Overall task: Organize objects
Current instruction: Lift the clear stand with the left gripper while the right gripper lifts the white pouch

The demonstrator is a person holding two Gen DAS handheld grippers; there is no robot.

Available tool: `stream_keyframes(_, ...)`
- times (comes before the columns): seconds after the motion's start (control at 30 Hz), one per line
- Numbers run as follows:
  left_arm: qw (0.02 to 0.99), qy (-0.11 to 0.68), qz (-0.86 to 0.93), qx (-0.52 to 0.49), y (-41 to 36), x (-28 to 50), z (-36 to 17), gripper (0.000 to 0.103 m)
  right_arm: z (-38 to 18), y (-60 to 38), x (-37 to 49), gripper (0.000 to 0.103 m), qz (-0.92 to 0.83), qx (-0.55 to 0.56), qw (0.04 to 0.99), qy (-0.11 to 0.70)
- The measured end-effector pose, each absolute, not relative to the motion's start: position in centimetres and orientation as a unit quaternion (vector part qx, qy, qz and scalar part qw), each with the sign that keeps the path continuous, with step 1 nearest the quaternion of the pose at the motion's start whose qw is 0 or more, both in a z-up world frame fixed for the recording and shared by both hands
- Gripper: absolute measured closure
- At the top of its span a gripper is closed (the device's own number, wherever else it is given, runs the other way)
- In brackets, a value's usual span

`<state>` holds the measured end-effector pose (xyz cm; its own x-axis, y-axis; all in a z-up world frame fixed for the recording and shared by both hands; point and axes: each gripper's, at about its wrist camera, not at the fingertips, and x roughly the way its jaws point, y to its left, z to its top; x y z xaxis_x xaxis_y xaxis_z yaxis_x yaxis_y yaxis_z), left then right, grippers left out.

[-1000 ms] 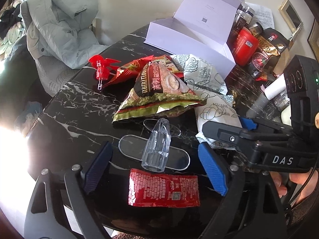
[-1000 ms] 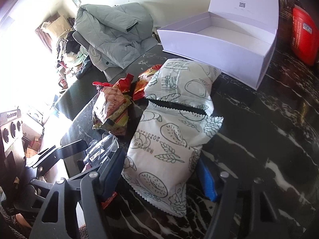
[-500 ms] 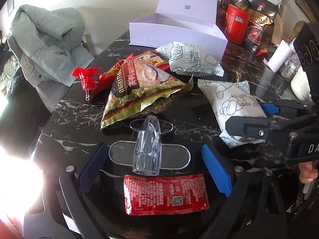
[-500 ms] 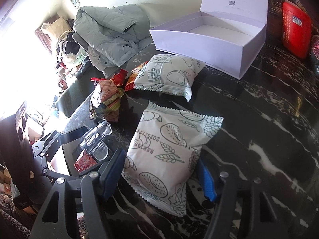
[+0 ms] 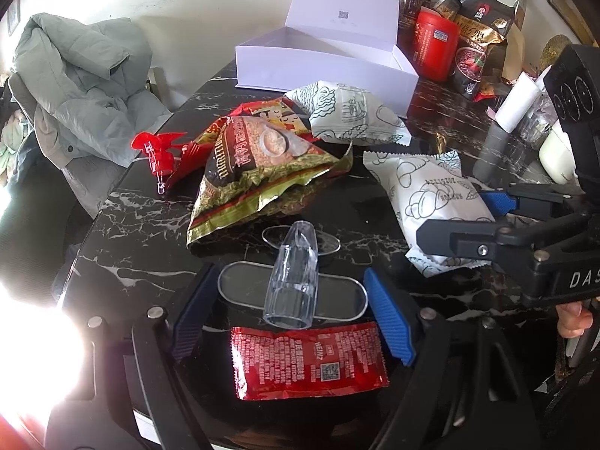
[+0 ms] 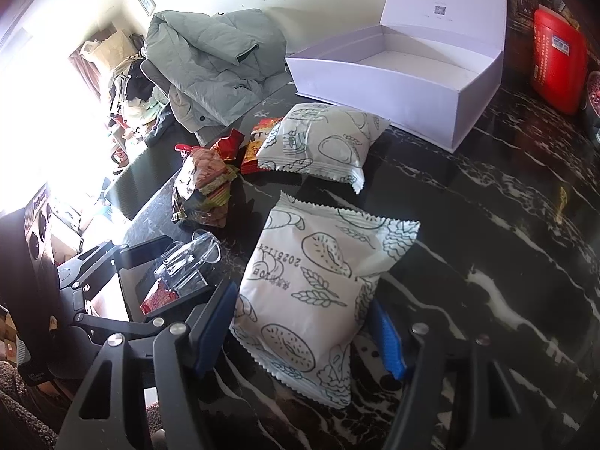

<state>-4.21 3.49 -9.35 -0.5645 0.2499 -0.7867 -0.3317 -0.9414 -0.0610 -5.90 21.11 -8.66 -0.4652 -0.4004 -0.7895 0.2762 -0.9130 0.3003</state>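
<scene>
Left gripper (image 5: 290,313), right gripper (image 6: 303,332): black frames, silver screws, ribbed blue pads; white "DAS" lettering on right.

"HEINZ" stands on the red sachet (image 5: 309,362); "DAS" on the right gripper (image 5: 487,221); digits "2025" on the white bread packet (image 6: 318,281).

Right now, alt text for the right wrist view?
The right gripper is shut on a white bread packet lying on a black marble table. Behind it lie a second white packet and an open, empty white box; the left gripper straddles a clear plastic holder.
</scene>
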Motion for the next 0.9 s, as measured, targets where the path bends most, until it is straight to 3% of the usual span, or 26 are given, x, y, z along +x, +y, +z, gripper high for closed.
stream_keyframes(0.23,0.170,0.024,0.879,-0.445,3.1,-3.9,-9.0,0.025,-8.4,21.2,-5.6,0.035,-0.853,0.475,0.205,-0.071)
stream_keyframes(0.9,0.196,0.053,0.894,-0.400,5.4,-0.9,-4.9,0.025,-5.1,23.6,-1.6,0.035,-0.877,0.436,0.188,-0.079)
